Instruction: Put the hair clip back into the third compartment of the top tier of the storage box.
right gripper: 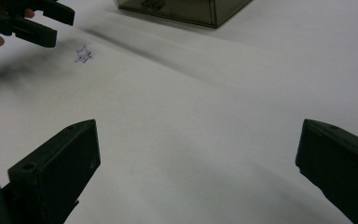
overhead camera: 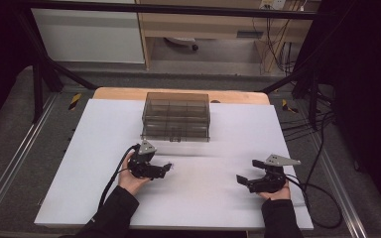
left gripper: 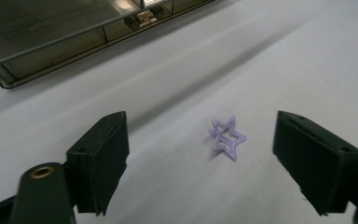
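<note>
A white table (overhead camera: 79, 163) fills the scene, set on a grey carpeted floor (overhead camera: 10, 139) inside a black frame. Toward its far edge, near the middle, stands a smoky transparent organizer box (overhead camera: 176, 116) divided into compartments, its lid down and a small latch at the front.

A person in dark sleeves works from the near side. The left claw (overhead camera: 167, 167) sits just in front of the box, pointing rightward across the table; its jaws stand wide and grip nothing. The right claw (overhead camera: 243, 176) rests well apart from it on the right side of the table, pointing left, its jaws likewise spread wide over bare white surface.

Smallest of all is a purple star-shaped wire clip (left gripper: 227, 137), lying flat on the table just ahead of the left claw, in line with the gap between its jaws but touched by neither. From the right gripper view the clip (right gripper: 82, 54) appears just beside the left claw's tips, with the box farther back.
</note>
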### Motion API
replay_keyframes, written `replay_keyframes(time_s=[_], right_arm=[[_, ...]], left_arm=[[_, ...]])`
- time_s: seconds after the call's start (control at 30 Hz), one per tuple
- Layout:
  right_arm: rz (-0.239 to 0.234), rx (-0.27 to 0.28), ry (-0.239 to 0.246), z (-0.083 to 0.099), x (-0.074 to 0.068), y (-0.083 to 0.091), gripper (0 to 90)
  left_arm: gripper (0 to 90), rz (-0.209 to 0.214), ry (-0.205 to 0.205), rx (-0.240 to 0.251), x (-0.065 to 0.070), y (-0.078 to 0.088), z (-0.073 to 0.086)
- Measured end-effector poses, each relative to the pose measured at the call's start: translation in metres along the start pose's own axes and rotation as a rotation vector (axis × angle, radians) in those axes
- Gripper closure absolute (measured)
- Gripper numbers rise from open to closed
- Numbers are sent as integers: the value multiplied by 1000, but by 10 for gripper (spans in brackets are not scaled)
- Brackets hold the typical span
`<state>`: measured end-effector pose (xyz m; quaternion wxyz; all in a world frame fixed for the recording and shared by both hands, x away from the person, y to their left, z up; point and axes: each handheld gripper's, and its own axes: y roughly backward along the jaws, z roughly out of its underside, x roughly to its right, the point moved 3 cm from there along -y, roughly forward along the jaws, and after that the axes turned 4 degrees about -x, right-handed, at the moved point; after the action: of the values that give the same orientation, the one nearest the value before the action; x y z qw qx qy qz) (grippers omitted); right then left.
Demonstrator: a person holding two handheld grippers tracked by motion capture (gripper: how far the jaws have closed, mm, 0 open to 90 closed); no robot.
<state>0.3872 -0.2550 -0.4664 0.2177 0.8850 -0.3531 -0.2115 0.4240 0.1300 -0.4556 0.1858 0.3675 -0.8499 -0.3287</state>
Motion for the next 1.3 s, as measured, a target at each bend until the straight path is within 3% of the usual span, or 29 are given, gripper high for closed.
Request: replay_keyframes(time_s=[0.53,0.77,1.3], right_arm=[[0,3,-1,0,0,0,4],[0,2,-2,0,0,0,4],[-1,2,-2,0,0,1,3]], left_arm=[[440,57,24,-12,0,-7,1],[501,76,28,-21,2,-11,2],[663,77,26,-30,4,-18,4]])
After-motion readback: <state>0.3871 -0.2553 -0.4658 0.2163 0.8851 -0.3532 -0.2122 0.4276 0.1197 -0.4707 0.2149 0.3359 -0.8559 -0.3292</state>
